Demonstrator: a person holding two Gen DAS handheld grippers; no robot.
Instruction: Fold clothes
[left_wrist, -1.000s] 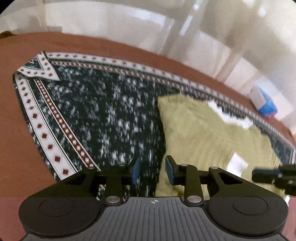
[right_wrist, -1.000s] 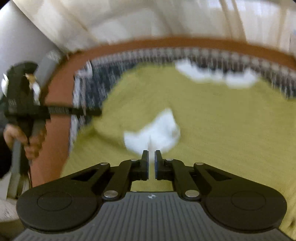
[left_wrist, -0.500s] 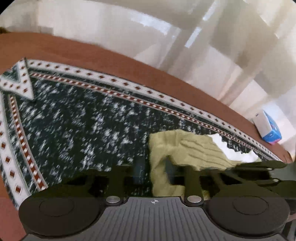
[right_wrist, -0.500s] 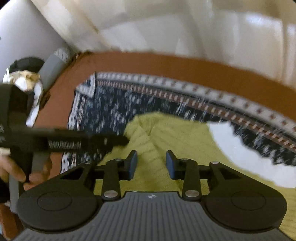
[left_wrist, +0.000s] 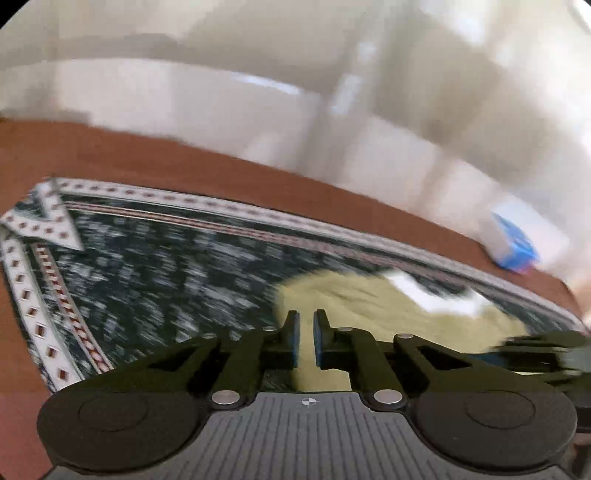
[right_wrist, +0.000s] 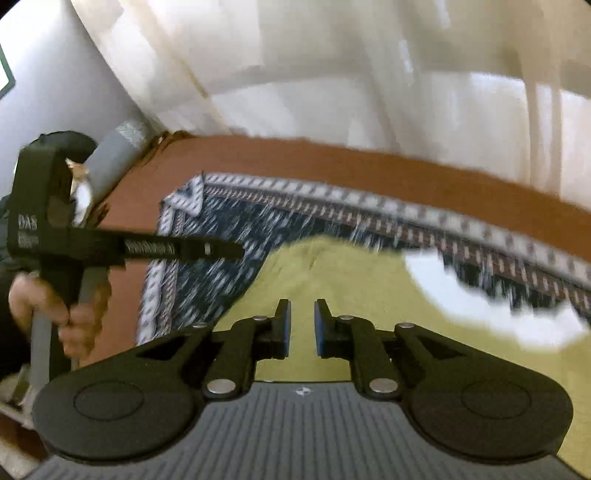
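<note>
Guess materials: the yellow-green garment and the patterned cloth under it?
Yellow-green garment: looks like soft knit, matte, with faint ribbing, though blur hides detail. Patterned cloth: probably woven or printed fabric, matte, with a diamond border; weave unreadable.

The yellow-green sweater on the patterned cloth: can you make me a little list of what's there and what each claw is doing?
garment: yellow-green knit sweater with white patches, lying on the cloth
surface: dark patterned cloth with a white diamond border, over a brown table
left claw: fingers slightly apart, nothing visibly between them, at the sweater's left edge
right claw: open, empty, over the sweater
other: blue and white box at the far edge
background: white curtains
</note>
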